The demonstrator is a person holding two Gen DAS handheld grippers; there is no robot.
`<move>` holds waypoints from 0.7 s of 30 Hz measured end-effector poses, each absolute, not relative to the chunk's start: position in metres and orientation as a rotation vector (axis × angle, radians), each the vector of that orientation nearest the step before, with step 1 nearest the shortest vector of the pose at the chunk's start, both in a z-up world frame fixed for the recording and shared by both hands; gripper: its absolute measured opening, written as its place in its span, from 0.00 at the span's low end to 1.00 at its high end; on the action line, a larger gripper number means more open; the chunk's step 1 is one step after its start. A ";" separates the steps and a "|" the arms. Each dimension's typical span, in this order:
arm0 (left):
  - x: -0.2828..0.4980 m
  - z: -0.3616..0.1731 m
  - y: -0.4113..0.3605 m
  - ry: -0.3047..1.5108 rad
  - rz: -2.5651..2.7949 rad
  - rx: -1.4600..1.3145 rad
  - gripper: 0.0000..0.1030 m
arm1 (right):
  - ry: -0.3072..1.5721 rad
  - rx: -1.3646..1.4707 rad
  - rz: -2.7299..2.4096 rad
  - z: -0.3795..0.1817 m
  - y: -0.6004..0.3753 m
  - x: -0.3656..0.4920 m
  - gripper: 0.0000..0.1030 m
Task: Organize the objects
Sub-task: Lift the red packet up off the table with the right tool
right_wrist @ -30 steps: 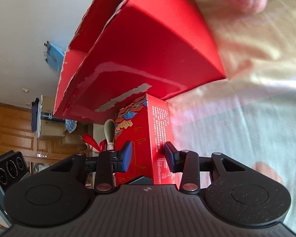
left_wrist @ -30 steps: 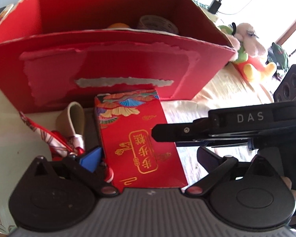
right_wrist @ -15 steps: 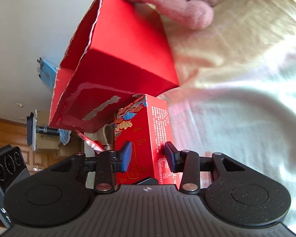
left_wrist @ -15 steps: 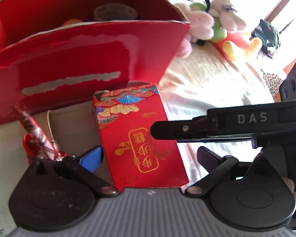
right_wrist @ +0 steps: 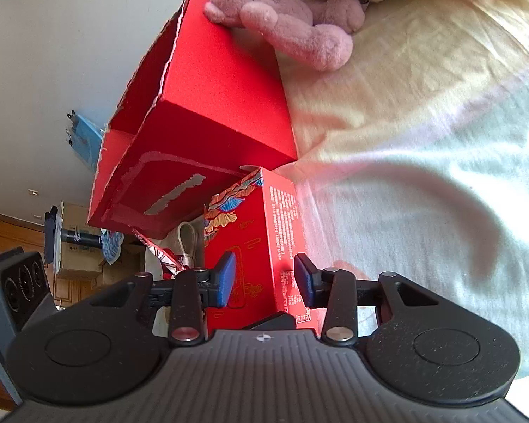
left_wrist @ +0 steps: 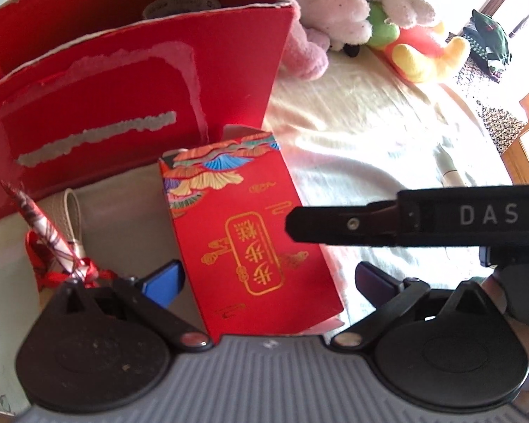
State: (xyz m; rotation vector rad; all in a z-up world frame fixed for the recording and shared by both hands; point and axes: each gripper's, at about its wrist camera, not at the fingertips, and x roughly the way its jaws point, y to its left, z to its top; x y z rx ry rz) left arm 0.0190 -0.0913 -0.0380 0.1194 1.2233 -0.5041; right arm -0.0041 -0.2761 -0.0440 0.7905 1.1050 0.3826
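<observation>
Leftmost, a large red carton (left_wrist: 134,105) stands open-topped on the cloth-covered table (left_wrist: 370,134), a tape roll (left_wrist: 180,1) inside it; a ribboned scroll (left_wrist: 49,236) and a beige loop (left_wrist: 72,208) lie at its foot. Centre: the small decorated red box (left_wrist: 250,232), just in front of the carton, is framed by the left gripper (left_wrist: 268,275), whose jaws are spread wide and clear of it. Right: the right gripper (right_wrist: 264,278) pinches the box across its narrow faces. Plush toys (left_wrist: 377,24) sit beyond. Step in hand, by judgement: carrying the box to the carton. Next move: lift above the torn rim, then lower inside.
</observation>
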 end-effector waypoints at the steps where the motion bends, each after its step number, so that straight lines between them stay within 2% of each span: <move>1: 0.018 -0.038 -0.091 1.226 -0.498 0.122 0.99 | 1.105 0.794 0.383 -0.044 -0.277 -0.004 0.40; 14: 0.017 -0.033 -0.068 1.255 -0.418 0.142 0.99 | 1.118 0.794 0.418 -0.044 -0.272 -0.002 0.40; 21: 0.010 0.007 -0.044 1.179 -0.391 0.180 0.99 | 1.092 0.797 0.426 -0.038 -0.278 0.004 0.40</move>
